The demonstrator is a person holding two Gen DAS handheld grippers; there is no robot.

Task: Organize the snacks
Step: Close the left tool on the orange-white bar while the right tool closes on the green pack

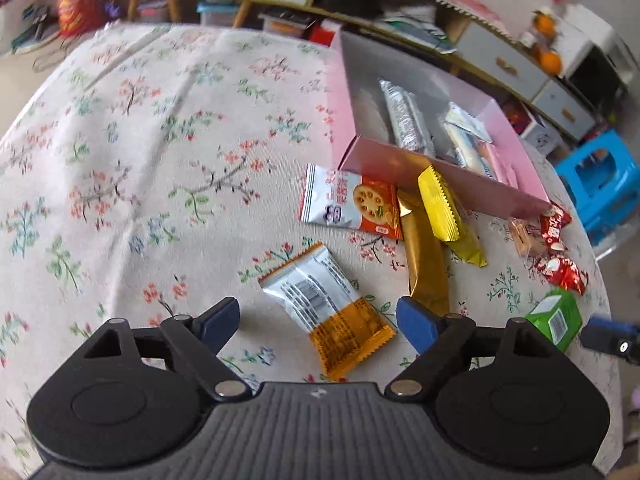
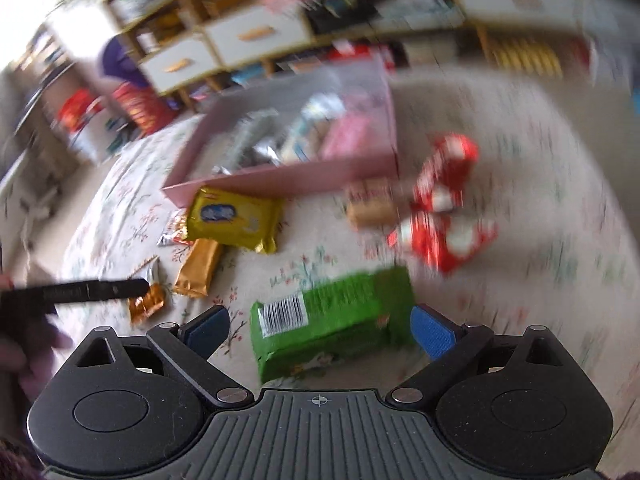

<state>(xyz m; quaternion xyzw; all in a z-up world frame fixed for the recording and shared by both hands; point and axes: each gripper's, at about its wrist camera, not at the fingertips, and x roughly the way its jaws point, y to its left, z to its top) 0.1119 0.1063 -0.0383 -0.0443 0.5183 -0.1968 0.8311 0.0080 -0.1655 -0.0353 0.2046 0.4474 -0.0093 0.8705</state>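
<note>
So the desk (image 1: 120, 160) with the flowery cloth is basically the sorting zone, and the pink box (image 1: 440, 172) at the far right is clearly where the snacks go, since it already has a row of wrapped bars lying in it. Everything still loose is bunched just outside its near wall, so it's a short hop in. The green pack (image 2: 332, 328) sits right between the right gripper (image 2: 320, 330) fingers, which are spread and not pressing it as far as I can tell through the blur. The left gripper (image 1: 318, 320) fingers are spread wide too, straddling the white-and-orange packet (image 1: 324, 304) without pinching it. In the way: the gold bar (image 1: 426, 268) just right of it, the yellow packet (image 1: 440, 208) leaning on the box, the lotus-root crisp pack (image 1: 352, 206), and the red candies (image 1: 558, 248) further right.
</note>
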